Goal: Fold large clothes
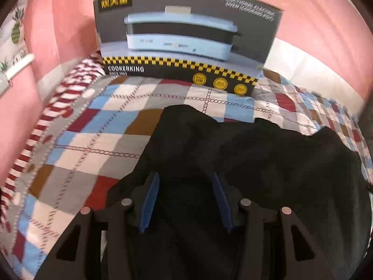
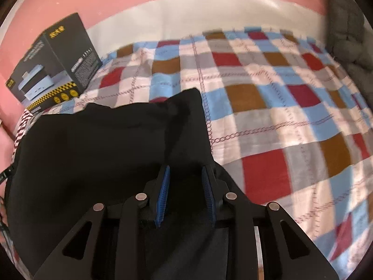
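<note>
Right wrist view: black garment (image 2: 105,144) between blue fingers (image 2: 163,193)

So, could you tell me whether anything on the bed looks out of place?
Yes: a boxed kitchen cooker stands upright on the checked bedspread against the pink wall, an odd thing to find on a bed. The black garment lies rumpled, not yet flat.

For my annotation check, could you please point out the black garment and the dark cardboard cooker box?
Black fabric garment (image 1: 256,163), left wrist view, its middle.
Dark cardboard cooker box (image 1: 184,39), left wrist view, printed front face.
</note>
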Motion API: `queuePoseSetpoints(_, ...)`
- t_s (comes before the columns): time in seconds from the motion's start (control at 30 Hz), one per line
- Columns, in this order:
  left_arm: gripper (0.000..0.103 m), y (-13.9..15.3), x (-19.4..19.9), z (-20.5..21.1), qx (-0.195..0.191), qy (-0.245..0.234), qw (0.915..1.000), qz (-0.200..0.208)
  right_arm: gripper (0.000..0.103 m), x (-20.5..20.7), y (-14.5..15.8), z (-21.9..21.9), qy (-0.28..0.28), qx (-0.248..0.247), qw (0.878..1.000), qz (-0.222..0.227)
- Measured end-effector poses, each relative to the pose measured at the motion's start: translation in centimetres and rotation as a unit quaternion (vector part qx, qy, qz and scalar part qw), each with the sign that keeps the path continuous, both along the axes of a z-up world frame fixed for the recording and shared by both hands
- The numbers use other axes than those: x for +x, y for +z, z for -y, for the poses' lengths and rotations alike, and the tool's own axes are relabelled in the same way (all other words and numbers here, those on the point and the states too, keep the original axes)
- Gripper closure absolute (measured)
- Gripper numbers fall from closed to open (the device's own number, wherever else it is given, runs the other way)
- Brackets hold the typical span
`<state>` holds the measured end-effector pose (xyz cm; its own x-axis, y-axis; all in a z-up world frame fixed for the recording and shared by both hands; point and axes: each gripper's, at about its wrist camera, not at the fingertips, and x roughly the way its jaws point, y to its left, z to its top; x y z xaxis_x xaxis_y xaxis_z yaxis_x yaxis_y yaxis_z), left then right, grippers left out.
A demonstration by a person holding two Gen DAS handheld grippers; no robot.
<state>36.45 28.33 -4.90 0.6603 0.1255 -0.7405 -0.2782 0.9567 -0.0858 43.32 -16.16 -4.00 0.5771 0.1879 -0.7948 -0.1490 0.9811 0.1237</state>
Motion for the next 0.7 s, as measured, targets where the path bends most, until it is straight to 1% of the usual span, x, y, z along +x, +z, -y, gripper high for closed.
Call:
queuePoseSetpoints(0.1,0.053,2.1,-3.3,0.8,0.000,-0.010,0.9998,0.018,0.073,-2.9,1.9,0.3,0.012,0.010,1.000,0.018)
queuePoseSetpoints(0.17,0.053,3.3,-6.5,1.9,-0.008,-0.019,0.9991,0.036,0.073,-6.0,2.9,1.1,0.018,0.023,0.999,0.027)
queuePoseSetpoints(0.27,0.053,3.8,-11.2,3.7,-0.027,-0.036,0.9977,0.051,0.073,-10.5,3.1,1.8,0.031,0.032,0.999,0.026)
queuePoseSetpoints(0.3,0.053,3.6,-12.5,4.3,-0.025,-0.039,0.9976,0.051,0.073,-11.7,2.9,2.0,0.035,0.032,0.999,0.023)
queuePoseSetpoints(0.37,0.053,2.8,-14.9,5.0,-0.021,-0.034,0.9982,0.044,0.073,-14.2,2.0,2.6,0.031,0.026,0.999,0.015)
queuePoseSetpoints(0.4,0.052,2.0,-15.8,5.2,-0.027,-0.030,0.9986,0.034,0.073,-14.8,1.5,2.9,0.029,0.024,0.999,0.007)
queuePoseSetpoints(0.47,0.053,0.1,-16.8,5.0,-0.046,-0.017,0.9988,-0.003,0.073,-16.0,-0.4,3.9,0.013,0.017,0.999,-0.025)
queuePoseSetpoints(0.53,0.053,-0.9,-17.4,4.8,-0.053,-0.006,0.9982,-0.028,0.071,-16.3,-1.0,4.6,0.007,0.022,0.999,-0.041)
queuePoseSetpoints(0.6,0.053,-0.4,-18.2,5.1,-0.051,-0.004,0.9982,-0.031,0.071,-17.0,-0.1,4.9,0.003,0.024,0.999,-0.038)
queuePoseSetpoints(0.67,0.053,0.7,-19.3,5.6,-0.063,-0.009,0.9978,-0.019,0.071,-18.1,1.3,4.7,0.013,0.026,0.999,-0.024)
queuePoseSetpoints(0.7,0.053,1.3,-20.0,6.1,-0.061,-0.013,0.9979,-0.015,0.071,-18.7,2.0,4.6,0.019,0.025,0.999,-0.017)
